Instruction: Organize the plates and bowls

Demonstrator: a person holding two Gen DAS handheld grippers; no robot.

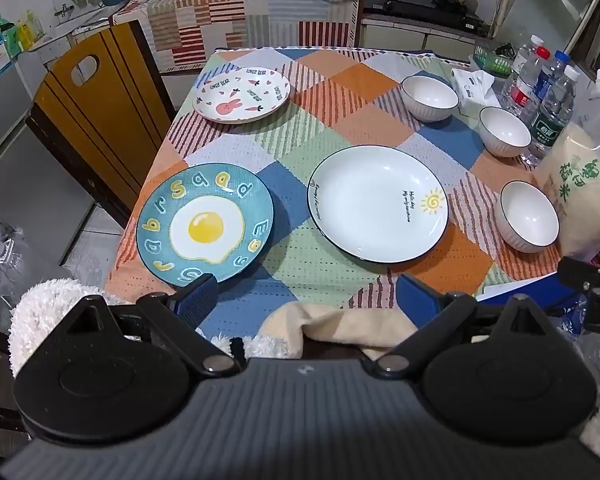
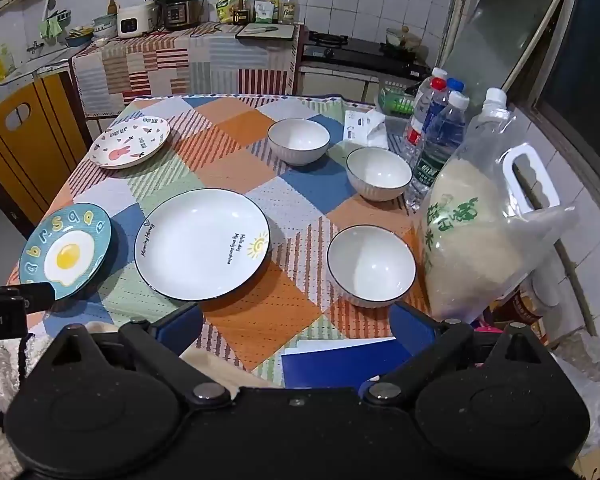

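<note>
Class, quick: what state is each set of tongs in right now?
Left tongs: open, holding nothing.
Right tongs: open, holding nothing.

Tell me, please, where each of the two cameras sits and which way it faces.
Left wrist view: sits on the left gripper, angled down across the table from its near edge; the egg plate lies closest; both blue fingers stand open, empty.
Right wrist view: sits on the right gripper, angled down from further right; the nearest bowl and rice bag lie close; fingers open, empty; the left gripper's edge shows at left.
Shared: the sun plate, bunny plate, three bowls, kitchen counter beyond.
</note>
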